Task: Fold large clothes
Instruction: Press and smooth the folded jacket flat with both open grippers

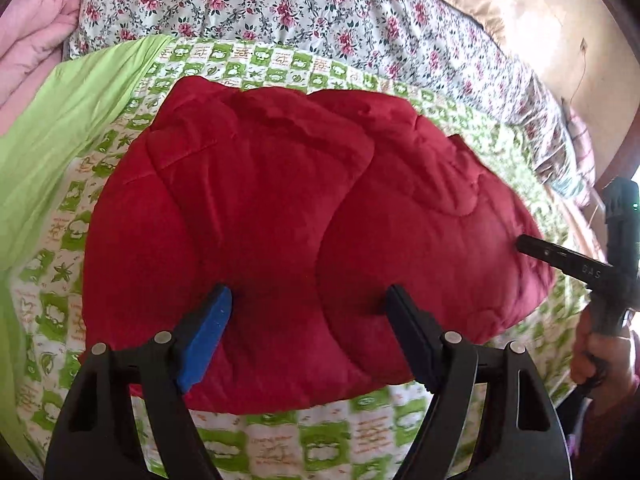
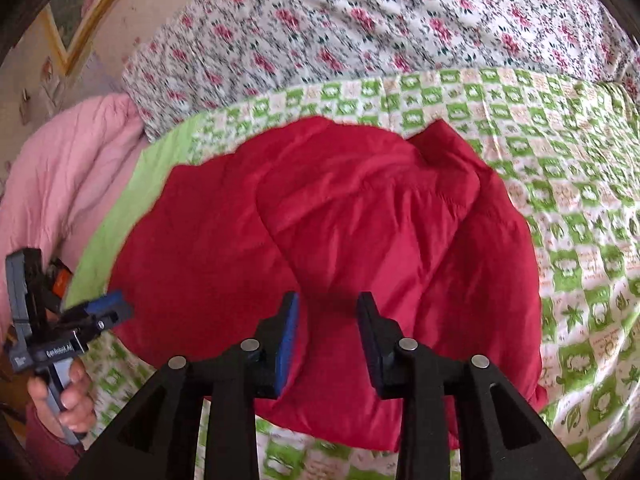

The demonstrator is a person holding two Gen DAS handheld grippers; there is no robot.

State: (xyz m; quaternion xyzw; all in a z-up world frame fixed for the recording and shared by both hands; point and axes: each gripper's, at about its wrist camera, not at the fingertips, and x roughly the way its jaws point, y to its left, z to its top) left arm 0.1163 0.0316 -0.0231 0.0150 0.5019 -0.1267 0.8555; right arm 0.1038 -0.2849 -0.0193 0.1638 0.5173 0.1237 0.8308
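Here, a padded red jacket (image 1: 304, 216) is lying folded into a thick bundle on a green-and-white checked quilt (image 1: 280, 440), with a floral sheet (image 1: 280, 4) spread beyond it and a pink blanket (image 2: 68, 176) bunched at one side. The left gripper (image 1: 308, 300) is hovering with its jaws spread wide, both tips pressing into the padding. The right gripper (image 2: 328, 312) is also hanging open over the bundle's near edge, clamping nothing.
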